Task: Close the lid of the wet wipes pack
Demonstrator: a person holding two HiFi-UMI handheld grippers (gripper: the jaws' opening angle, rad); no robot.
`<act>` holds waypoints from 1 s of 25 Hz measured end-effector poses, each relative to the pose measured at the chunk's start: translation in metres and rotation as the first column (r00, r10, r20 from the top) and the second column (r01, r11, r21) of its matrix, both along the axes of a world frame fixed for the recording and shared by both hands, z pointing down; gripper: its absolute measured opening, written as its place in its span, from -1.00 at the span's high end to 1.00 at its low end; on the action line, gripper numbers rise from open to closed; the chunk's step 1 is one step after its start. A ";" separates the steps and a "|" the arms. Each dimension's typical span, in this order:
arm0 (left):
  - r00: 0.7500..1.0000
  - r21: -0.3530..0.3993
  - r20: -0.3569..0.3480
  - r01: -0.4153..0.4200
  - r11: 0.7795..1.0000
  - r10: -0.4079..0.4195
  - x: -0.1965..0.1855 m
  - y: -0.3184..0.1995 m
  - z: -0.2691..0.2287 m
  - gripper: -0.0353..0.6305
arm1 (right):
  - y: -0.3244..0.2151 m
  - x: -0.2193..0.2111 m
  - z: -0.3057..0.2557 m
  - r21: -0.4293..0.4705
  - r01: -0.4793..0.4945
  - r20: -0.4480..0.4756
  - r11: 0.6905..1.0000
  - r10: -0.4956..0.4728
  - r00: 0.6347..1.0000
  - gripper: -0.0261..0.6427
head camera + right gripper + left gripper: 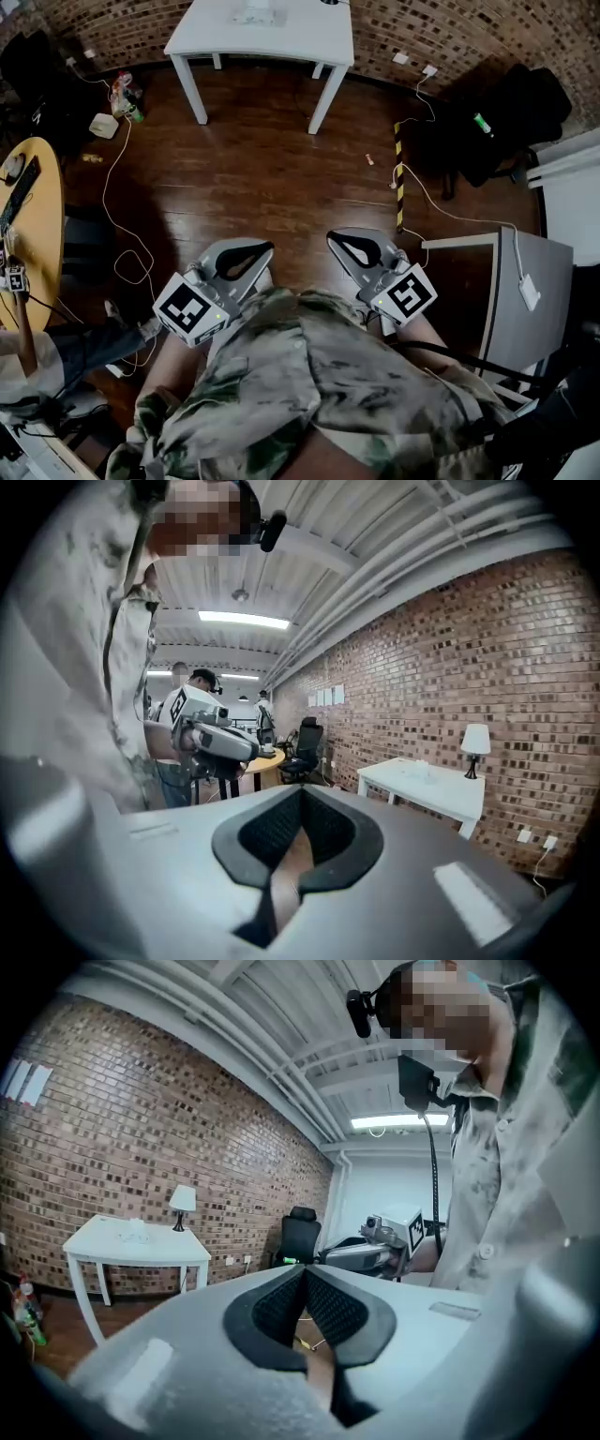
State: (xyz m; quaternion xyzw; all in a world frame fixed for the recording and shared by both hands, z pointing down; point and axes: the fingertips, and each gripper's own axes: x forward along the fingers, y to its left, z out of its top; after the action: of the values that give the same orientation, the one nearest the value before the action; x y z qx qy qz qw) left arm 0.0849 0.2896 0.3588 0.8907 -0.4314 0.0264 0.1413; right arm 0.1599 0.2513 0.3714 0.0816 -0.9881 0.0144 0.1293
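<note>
A small pale object (258, 13), too small to identify as the wipes pack, lies on the white table (281, 37) far ahead by the brick wall. In the left gripper view a pale object (136, 1233) shows on that table (141, 1246); in the right gripper view a pale object (422, 767) is there too. I hold both grippers close to my chest, high above the wooden floor. My left gripper (267, 249) is shut with nothing in it, its pads meeting at the tips (305, 1271). My right gripper (333, 236) is also shut and empty (300, 791).
A round yellow table (33, 216) stands at the left, with a seated person (56, 361) near it. At the right are a grey desk (530, 281) and a black office chair (516, 112). Cables and a yellow-black strip (398, 178) cross the floor. A lamp (182, 1202) stands on the white table.
</note>
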 end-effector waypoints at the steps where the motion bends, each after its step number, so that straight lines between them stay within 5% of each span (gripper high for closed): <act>1: 1.000 -0.001 -0.004 0.005 1.000 -0.005 -0.011 -0.007 -0.001 0.89 | -0.008 -0.013 -0.002 0.005 0.011 -0.003 1.000 -0.011 1.000 0.91; 9: 0.996 -0.011 -0.048 0.075 0.997 -0.075 -0.101 -0.039 0.009 0.89 | -0.051 -0.111 -0.003 0.017 0.065 -0.006 0.998 -0.065 0.998 0.91; 14: 0.992 -0.006 -0.028 0.122 0.993 -0.122 -0.128 -0.079 0.019 0.89 | -0.091 -0.136 0.010 0.011 0.106 0.002 0.994 -0.106 0.994 0.91; 25: 0.989 -0.033 0.041 0.146 0.989 -0.144 -0.181 -0.254 0.019 0.89 | -0.258 -0.186 0.012 0.013 0.143 0.044 0.990 -0.143 0.989 0.91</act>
State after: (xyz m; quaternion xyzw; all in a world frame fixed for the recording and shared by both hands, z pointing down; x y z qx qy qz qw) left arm -0.0958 0.0352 0.3779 0.8535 -0.4971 0.0410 0.1506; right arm -0.0264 -0.0071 0.3832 0.0109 -0.9941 0.0021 0.1075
